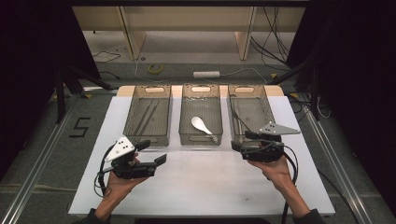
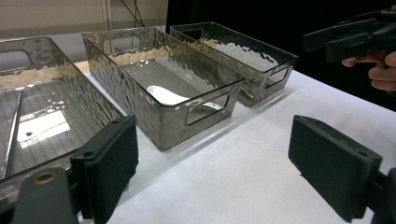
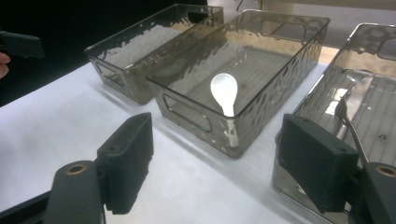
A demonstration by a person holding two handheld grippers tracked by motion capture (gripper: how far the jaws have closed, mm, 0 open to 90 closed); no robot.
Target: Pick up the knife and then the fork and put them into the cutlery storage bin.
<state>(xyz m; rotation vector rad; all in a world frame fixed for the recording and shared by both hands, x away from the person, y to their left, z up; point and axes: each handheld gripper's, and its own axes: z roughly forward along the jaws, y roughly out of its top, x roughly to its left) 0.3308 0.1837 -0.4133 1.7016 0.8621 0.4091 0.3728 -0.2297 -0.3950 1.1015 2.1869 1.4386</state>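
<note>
Though the room around it is dark — black curtains at both sides, pale wooden shelving and loose cables on the floor beyond — the white table (image 1: 201, 186) is well lit and gives a flat, smooth working surface. Three smoky clear plastic bins stand side by side along its far half: the left bin (image 1: 148, 114) holds thin dark sticks, the right bin (image 1: 250, 112) a dark-handled utensil, possibly a fork, and the middle bin (image 1: 201, 114) the white spoon (image 1: 202, 125). The spoon lies flat on the bin's ribbed floor, bowl toward the far end, handle toward the near wall. It looks like glazed ceramic or hard plastic — light, stiff, slick, and liable to chip if dropped — so I would take it across the narrow handle, from above, inside the walls. The right gripper (image 1: 239, 140) hovers at the right bin's near edge, jaws wide apart and empty. The left gripper (image 1: 154, 151) waits over bare table, likewise spread wide with nothing between its pads.
</note>
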